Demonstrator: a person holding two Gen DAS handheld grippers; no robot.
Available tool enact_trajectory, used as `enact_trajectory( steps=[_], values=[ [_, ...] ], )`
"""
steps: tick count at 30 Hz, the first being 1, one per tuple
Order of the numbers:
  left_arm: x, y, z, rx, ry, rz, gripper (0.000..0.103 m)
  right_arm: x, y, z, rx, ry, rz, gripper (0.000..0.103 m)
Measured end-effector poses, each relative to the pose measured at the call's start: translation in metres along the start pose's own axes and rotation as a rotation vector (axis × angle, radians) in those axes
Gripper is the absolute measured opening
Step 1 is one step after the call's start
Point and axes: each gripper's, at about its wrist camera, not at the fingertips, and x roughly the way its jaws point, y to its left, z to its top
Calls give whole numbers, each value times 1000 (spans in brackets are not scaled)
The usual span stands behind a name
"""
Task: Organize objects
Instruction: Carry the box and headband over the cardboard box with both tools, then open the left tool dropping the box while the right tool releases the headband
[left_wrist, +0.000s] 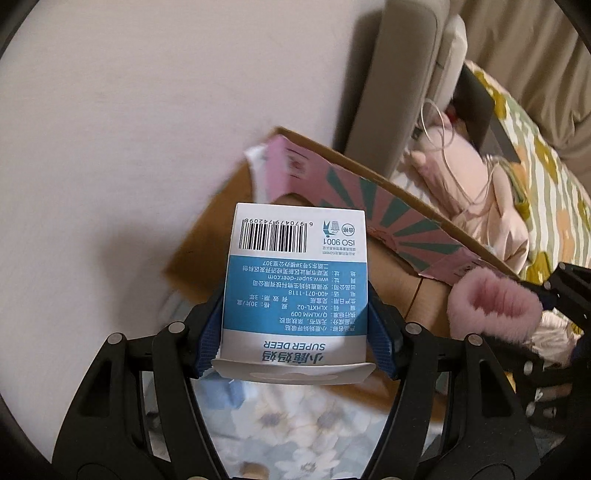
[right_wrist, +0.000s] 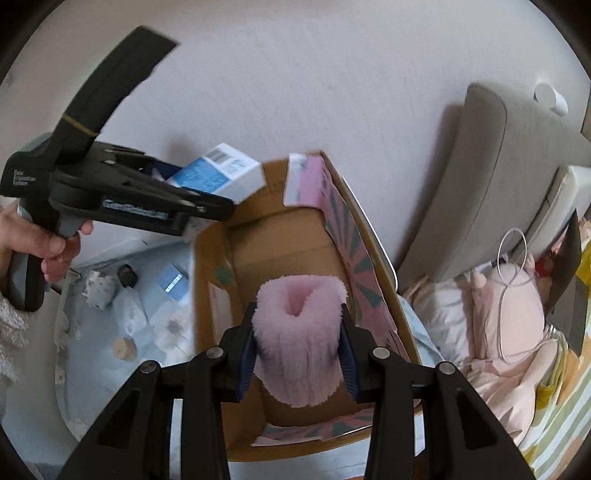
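Observation:
My left gripper (left_wrist: 295, 332) is shut on a white and blue "Super Deer" carton (left_wrist: 295, 280), held just outside the left rim of an open cardboard box (left_wrist: 399, 280). The carton also shows in the right wrist view (right_wrist: 221, 177), at the box's far left corner. My right gripper (right_wrist: 299, 350) is shut on a pink fluffy slipper (right_wrist: 301, 332) and holds it over the box's opening (right_wrist: 280, 251). The slipper shows at the right of the left wrist view (left_wrist: 495, 306). The box has pink and teal flaps.
The box stands on a light blue floral cloth (right_wrist: 103, 354) with a small blue packet (right_wrist: 173, 282), a round wooden piece (right_wrist: 125, 349) and other small items. To the right lie a grey headboard (right_wrist: 480, 177), pink bedding (right_wrist: 513, 317) and a white cable (right_wrist: 511, 251). A white wall is behind.

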Motion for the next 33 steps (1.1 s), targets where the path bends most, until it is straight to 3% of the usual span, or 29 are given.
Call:
enact_trajectory(
  steps=[8,16,17,19,20,21,33],
  values=[
    [59,-23,-2,36,99,-24,64,37,-17,-14,36,84,26,36],
    [55,-23,3,81,104,22,65,44,-15,-10,14,92,40,36],
    [52,-24,5,84,95,46,66,44,-13,-8,8,89,33,40],
    [45,-24,7,94,67,56,102,47,-11,-6,-9,105,20,57],
    [41,-25,8,98,48,44,103,48,-9,-6,-16,114,17,75],
    [38,-25,10,97,40,32,103,50,-8,-6,-24,117,20,86],
    [1,-17,3,95,-16,39,103,41,-7,-8,-11,115,24,87]
  ],
)
